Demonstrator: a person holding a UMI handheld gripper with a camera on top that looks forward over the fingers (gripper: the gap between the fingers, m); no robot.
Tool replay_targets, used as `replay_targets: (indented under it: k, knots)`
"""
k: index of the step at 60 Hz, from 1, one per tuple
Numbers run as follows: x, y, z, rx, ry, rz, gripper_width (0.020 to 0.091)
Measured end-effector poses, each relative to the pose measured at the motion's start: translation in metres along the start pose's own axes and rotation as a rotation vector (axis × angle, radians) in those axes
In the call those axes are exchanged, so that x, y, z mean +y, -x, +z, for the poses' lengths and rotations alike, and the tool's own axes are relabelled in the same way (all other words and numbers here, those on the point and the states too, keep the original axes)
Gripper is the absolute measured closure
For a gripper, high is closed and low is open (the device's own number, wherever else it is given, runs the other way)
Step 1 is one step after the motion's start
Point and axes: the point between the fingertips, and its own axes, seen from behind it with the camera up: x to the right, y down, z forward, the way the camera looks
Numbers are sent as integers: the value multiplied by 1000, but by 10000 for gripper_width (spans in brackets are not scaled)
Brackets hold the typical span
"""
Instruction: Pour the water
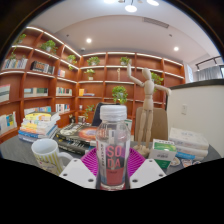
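Bookshelves behind; water bottle [113, 145] upright between tongs [113, 172], clenched by both pink pads.

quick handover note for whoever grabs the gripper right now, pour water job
Gripper: fingers at either side of the clear water bottle, which stands upright between them; whether they press on it cannot be told.
Bottle: cap on, red label, on the desk.
Patterned cup: upright on the desk, beside the bottle, apart from it.
Done: nothing poured that shows.
Left: likely confirm the grip, open the bottle, tilt it over the cup.
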Motion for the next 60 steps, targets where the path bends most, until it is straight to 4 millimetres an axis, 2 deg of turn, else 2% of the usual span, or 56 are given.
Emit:
replay_targets:
  k: [10,20,22,27,29,39,49,60]
  knots:
    - [0,-9,-4,1,-35,79,742]
    - [1,-7,-5,41,-21,31,600]
    - [6,-7,-8,50,10,28,539]
    - [11,-5,-23,59,53,37,256]
    - [10,-3,-33,62,53,52,211]
    - [13,4,-102,133,61,127,220]
    - [3,39,-169,140,41,143,220]
    - [-6,66,-217,176,44,140,216]
